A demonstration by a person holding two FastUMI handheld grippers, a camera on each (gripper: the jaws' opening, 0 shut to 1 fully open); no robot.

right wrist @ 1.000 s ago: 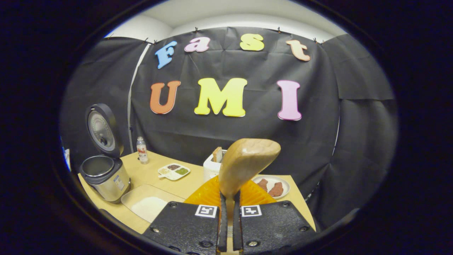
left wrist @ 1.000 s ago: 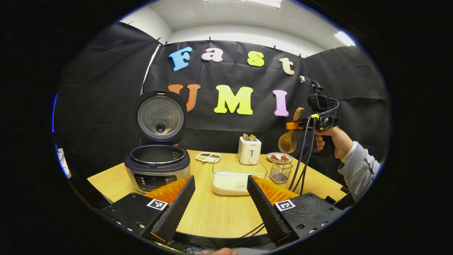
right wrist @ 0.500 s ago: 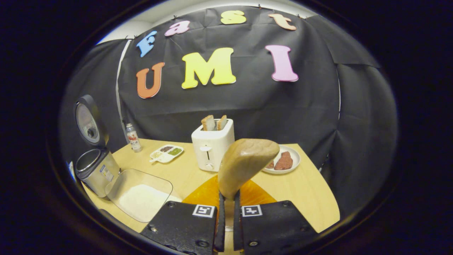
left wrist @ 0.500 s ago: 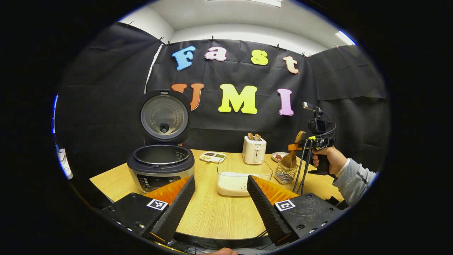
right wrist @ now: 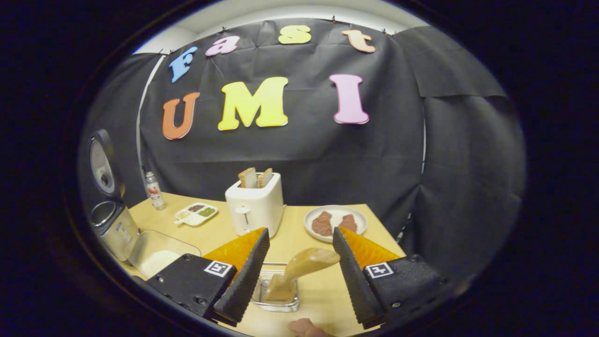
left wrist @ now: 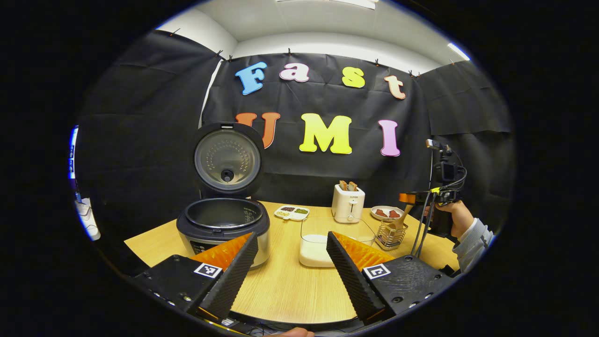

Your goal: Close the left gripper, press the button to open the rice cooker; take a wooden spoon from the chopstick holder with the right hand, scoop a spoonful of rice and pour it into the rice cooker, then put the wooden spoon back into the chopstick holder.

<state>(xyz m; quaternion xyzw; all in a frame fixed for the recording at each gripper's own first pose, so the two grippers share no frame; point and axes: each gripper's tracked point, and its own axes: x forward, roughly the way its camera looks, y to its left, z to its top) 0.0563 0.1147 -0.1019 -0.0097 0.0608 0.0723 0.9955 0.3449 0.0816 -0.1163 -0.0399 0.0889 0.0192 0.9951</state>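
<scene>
wooden spoon (right wrist: 299,271): standing in the chopstick holder (right wrist: 276,299), pale handle leaning out between the fingers, nothing touching it
right claw (right wrist: 299,276): spread wide
left claw (left wrist: 292,267): spread too
rice cooker (left wrist: 223,224): lid up
clear tub (left wrist: 327,241): white rice, on the counter (left wrist: 290,285)

Light wooden spoon (right wrist: 299,271) standing in wire chopstick holder (right wrist: 276,299), white two-slot toaster (right wrist: 255,203) behind, open dark rice cooker (left wrist: 223,224) far left on table.
</scene>
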